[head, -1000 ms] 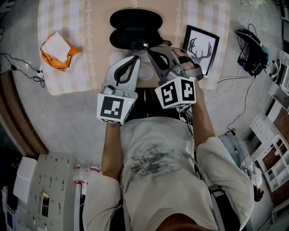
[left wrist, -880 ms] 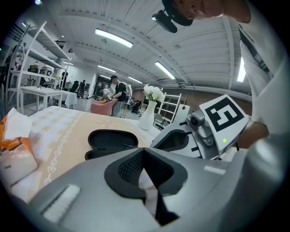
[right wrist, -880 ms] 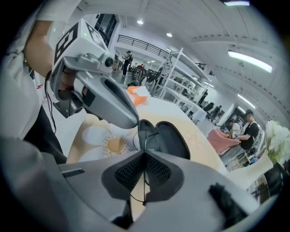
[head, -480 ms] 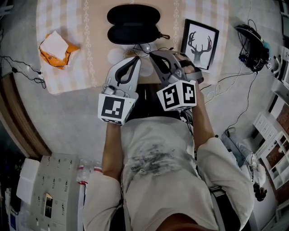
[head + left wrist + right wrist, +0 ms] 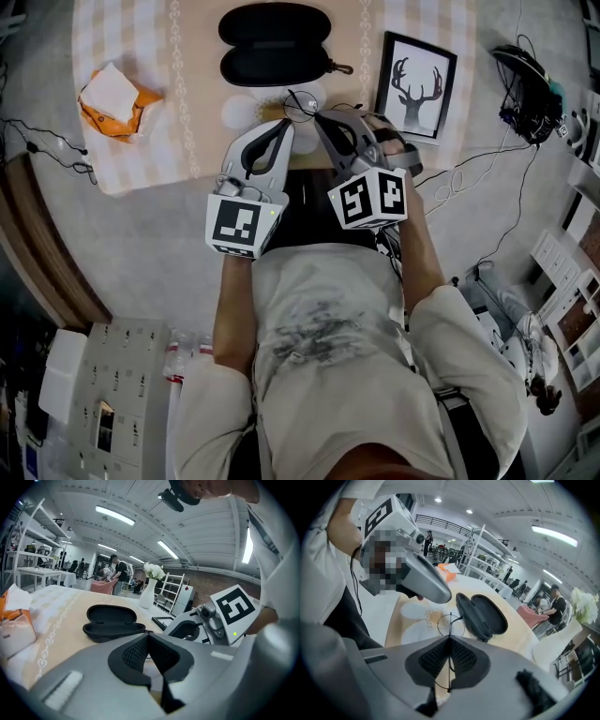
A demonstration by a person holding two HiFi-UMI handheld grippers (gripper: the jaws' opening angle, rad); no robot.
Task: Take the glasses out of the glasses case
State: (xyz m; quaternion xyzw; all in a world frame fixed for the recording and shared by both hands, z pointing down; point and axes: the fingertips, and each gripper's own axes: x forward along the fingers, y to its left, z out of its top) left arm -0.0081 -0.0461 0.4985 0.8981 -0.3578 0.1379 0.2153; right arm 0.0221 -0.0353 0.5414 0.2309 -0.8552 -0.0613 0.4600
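Observation:
The black glasses case [image 5: 274, 42] lies open and empty at the far middle of the table; it also shows as the case [image 5: 112, 620] and the case [image 5: 483, 613]. Thin wire-framed glasses [image 5: 300, 103] hang over the white flower print, a little nearer than the case. My right gripper [image 5: 317, 117] is shut on them; the wire frame [image 5: 450, 625] runs between its pads [image 5: 461, 658]. My left gripper [image 5: 284, 127] sits just left of the glasses, shut with nothing between its pads [image 5: 136, 653].
A framed deer picture [image 5: 414, 86] lies right of the case. An orange and white packet [image 5: 117, 98] rests at the table's left. A white vase with flowers [image 5: 149, 590] stands behind the case. Cables [image 5: 525, 94] lie on the floor at the right.
My right gripper has drawn the glasses away from the case, toward the near table edge. The left gripper has stayed about where it was.

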